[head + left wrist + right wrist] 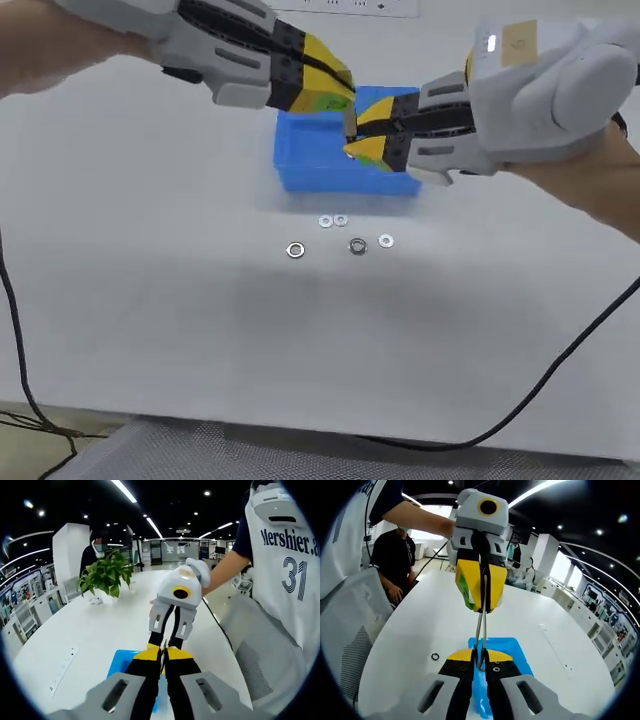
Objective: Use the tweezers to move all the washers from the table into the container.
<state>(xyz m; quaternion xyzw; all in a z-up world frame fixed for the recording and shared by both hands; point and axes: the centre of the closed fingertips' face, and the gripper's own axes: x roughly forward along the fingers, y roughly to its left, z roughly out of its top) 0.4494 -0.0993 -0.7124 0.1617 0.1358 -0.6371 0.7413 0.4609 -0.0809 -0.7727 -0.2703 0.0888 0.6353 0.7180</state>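
my left gripper (343,86) and right gripper (362,136) both clamp tight on the slim, likely slippery tweezers (482,605) over the container (300,172), and i'd nip the light, flat washers (358,246) on the table (300,340) beside it by their rims.

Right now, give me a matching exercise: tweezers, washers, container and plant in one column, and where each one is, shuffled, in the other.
A tweezers
B washers
C container
D plant

1 blue, on the table, beyond the loose rings
2 green, standing far down the table
3 scattered on the bare table, outside the box
4 up in the air, off the table

Pairs: A-4, B-3, C-1, D-2
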